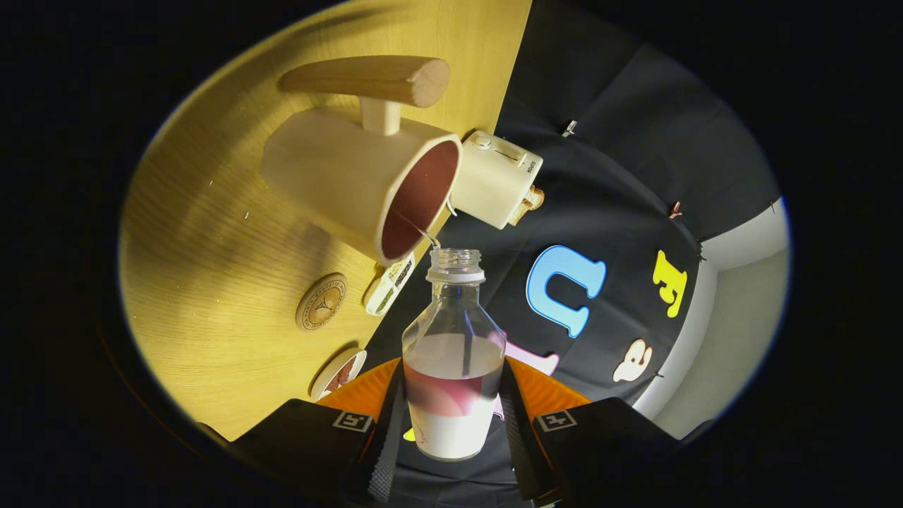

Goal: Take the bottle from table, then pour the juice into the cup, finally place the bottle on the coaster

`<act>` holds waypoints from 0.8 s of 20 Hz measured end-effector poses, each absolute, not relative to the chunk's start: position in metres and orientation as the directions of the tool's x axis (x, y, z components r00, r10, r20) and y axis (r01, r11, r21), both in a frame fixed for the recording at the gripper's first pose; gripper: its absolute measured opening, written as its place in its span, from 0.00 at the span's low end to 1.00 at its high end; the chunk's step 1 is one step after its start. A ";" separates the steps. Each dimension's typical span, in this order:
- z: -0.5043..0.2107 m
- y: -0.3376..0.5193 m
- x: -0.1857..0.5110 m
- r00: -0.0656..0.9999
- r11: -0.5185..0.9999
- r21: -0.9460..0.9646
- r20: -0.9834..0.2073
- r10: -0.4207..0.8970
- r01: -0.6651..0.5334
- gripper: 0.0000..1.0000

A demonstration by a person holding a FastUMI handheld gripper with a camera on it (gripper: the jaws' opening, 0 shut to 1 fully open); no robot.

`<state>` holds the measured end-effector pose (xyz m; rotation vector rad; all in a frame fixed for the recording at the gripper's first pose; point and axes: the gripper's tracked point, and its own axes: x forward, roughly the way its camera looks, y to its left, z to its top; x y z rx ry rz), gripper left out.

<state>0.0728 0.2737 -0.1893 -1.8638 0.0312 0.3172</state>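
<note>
The tool point(453, 416) is closed on the bottle point(453, 367), with one finger pressed against each side of its lower body. The bottle is clear plastic, uncapped, and holds white liquid in its lower half. Its open neck points toward 12 o'clock from the tool, and the scene around it appears strongly rolled. Just beyond the bottle mouth, at 11 o'clock, stands the cup point(360, 187), a cream-coloured mug with a dark red interior and a thick wooden handle; its rim lies close to the bottle mouth. A small cream toaster point(496, 178) sits just beside the cup at 1 o'clock. The round wooden coaster point(321, 302) lies on the wooden surface point(211, 268) at 10 o'clock from the tool, apart from the cup. A small flat packet point(389, 284) lies between coaster and bottle neck.
</note>
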 end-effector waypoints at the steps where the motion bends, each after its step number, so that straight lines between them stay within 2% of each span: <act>1: -0.189 0.273 0.072 0.962 -0.320 -0.931 -0.231 0.142 -0.176 0.69; 16: -0.168 0.277 0.079 0.957 -0.399 -0.913 -0.186 0.222 -0.085 0.69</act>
